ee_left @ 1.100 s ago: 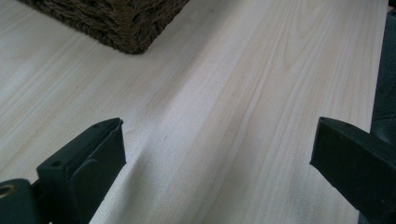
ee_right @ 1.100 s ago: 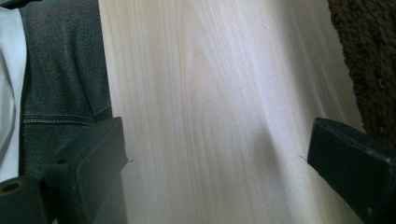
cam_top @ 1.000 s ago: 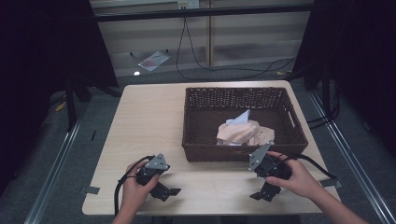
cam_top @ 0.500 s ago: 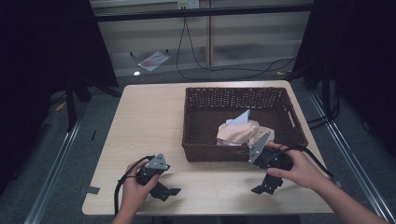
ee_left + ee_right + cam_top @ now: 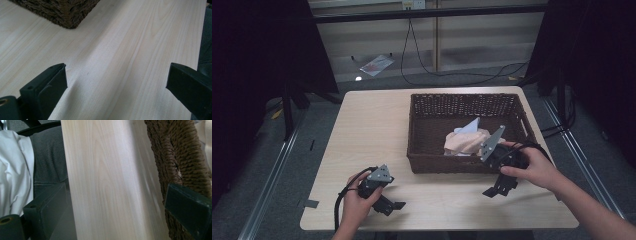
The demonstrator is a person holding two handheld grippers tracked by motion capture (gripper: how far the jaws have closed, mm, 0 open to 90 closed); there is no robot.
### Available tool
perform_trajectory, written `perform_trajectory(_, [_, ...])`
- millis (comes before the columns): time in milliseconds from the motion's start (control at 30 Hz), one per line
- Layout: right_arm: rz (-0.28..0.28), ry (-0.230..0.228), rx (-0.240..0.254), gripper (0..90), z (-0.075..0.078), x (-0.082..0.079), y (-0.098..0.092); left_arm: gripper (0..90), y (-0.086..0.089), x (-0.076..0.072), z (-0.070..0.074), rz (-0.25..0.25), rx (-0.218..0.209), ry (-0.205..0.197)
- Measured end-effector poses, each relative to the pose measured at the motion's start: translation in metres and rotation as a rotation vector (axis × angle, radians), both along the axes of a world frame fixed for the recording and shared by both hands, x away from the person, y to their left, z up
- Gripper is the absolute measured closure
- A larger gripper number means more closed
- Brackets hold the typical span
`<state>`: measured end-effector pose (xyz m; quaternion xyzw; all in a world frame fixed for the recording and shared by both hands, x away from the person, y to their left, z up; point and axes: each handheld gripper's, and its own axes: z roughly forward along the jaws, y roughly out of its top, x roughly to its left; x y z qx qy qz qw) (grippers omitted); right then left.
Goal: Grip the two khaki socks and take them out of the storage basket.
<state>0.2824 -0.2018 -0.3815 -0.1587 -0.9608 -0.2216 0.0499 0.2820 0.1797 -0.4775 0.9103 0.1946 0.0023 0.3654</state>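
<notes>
The right tool (image 5: pixel 497 190) hangs just above the worktop (image 5: pixel 372 130), close against the near wall of the wicker basket (image 5: pixel 422 125) — its jaws spread wide, nothing between them. In the right gripper view one jaw overlaps the woven wall; whether it touches cannot be told. The crumpled cloth (image 5: pixel 467 141) lies inside the basket, just beyond this tool. The left tool (image 5: pixel 393 205) sits low over bare worktop, well apart from the basket corner (image 5: pixel 67 15) ahead — jaws likewise spread, empty.

Bare table (image 5: pixel 372 130) lies open left of the basket (image 5: pixel 447 164), whose wicker wall blocks the right gripper (image 5: pixel 497 189).
</notes>
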Motion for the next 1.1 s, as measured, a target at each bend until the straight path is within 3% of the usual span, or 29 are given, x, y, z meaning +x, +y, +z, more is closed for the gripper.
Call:
perform_trajectory(400, [-0.035,0.006,0.035,4.1,0.02,0.012,-0.006,2.9,0.0,0.0,0.0,0.001,0.003,0.001])
perform_trajectory(800, [-0.124,0.003,0.072,3.8,0.034,0.043,-0.015,2.9,0.0,0.0,0.0,0.001,0.002,0.002])
perform_trajectory(1100, [-0.174,0.006,0.056,3.7,0.023,0.068,-0.013,2.9,0.001,0.0,0.0,-0.001,0.001,0.005])
